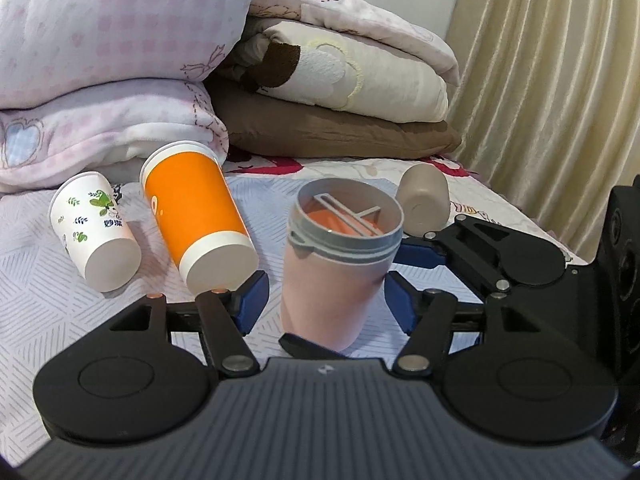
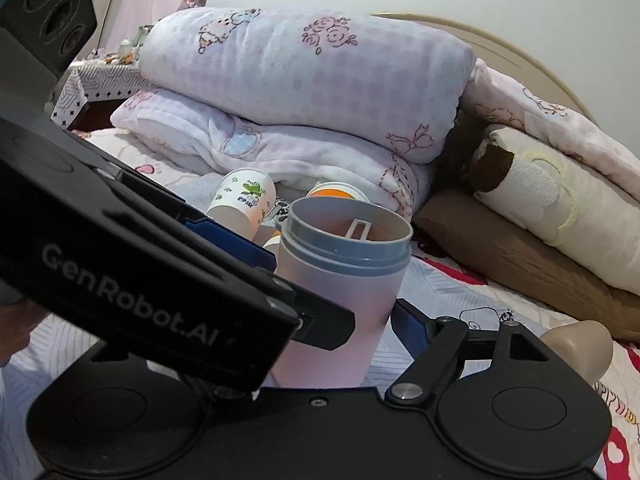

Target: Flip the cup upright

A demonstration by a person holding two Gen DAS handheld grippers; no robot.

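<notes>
A pink translucent cup with a grey rim [image 1: 334,276] stands nearly upright on the bed, mouth up, tilted slightly. It sits between the blue pads of my left gripper [image 1: 326,300], whose jaws are spread wider than the cup with gaps on both sides. My right gripper [image 2: 340,312] also has the cup [image 2: 340,276] between its fingers; only its right blue pad [image 2: 408,324] shows, apart from the cup wall. The left gripper's body crosses the right wrist view [image 2: 160,280] and hides the other finger.
An orange paper cup [image 1: 198,220] and a small white leaf-print cup [image 1: 94,232] lie on their sides to the left. A beige cup [image 1: 424,200] lies at the right. Folded quilts [image 1: 120,60] and pillows [image 1: 340,128] are stacked behind. A curtain [image 1: 560,100] hangs at right.
</notes>
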